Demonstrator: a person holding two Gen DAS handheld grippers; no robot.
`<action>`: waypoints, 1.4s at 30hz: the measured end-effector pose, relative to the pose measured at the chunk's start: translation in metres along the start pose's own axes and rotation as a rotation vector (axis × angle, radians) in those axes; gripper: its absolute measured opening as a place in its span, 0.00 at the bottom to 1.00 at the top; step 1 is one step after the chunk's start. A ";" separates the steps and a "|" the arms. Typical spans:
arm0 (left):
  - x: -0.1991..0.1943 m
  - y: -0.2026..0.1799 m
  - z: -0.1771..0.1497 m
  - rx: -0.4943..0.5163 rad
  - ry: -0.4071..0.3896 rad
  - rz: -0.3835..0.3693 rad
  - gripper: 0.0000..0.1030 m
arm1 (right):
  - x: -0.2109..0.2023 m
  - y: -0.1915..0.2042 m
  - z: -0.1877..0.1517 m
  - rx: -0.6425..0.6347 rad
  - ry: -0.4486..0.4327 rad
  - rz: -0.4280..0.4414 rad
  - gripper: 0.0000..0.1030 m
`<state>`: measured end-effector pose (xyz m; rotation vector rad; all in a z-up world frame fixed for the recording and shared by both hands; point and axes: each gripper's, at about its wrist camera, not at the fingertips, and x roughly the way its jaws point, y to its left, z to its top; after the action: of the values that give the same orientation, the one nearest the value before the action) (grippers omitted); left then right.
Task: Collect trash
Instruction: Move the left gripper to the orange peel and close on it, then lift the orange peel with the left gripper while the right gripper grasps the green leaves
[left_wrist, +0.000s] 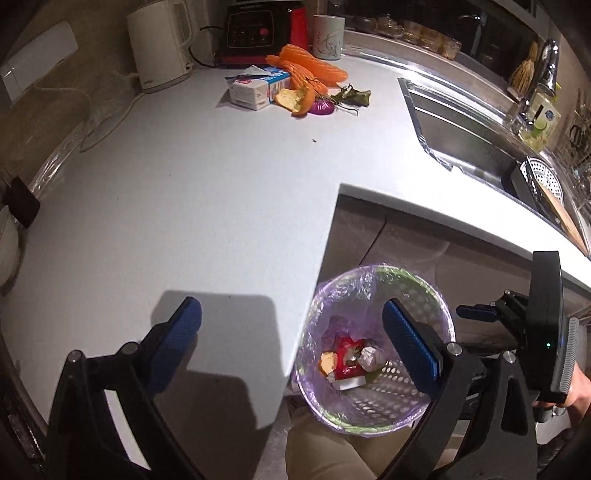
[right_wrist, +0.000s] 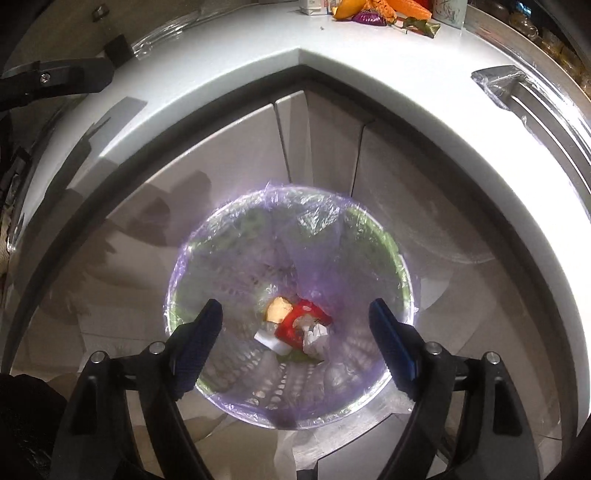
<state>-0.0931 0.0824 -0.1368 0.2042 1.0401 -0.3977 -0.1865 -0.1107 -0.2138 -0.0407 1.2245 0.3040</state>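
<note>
Both claws gape apart, empty. The right claw (right_wrist: 295, 343) hangs over the lined bin (right_wrist: 400, 258), red wrapper (right_wrist: 295, 325) lying between its fingers at frame centre. The left claw (left_wrist: 291, 339) straddles the counter (left_wrist: 184, 184) edge, remaining scraps (left_wrist: 295, 86) far off at upper centre.

Purple liner (right_wrist: 314, 225) in green bin (right_wrist: 364, 229); red wrapper (right_wrist: 291, 328), orange netting (left_wrist: 314, 68), white counter (left_wrist: 184, 184).
</note>
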 end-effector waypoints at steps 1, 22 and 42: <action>0.001 0.003 0.006 -0.004 -0.006 -0.007 0.91 | -0.005 -0.001 0.007 0.008 -0.015 -0.008 0.79; 0.133 -0.013 0.201 0.033 -0.054 -0.074 0.87 | -0.098 -0.076 0.105 0.190 -0.286 -0.158 0.87; 0.138 -0.023 0.213 -0.099 0.007 -0.111 0.10 | -0.056 -0.160 0.186 -0.005 -0.280 -0.027 0.87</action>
<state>0.1278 -0.0436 -0.1508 0.0594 1.0781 -0.4444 0.0077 -0.2394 -0.1185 -0.0178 0.9446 0.2789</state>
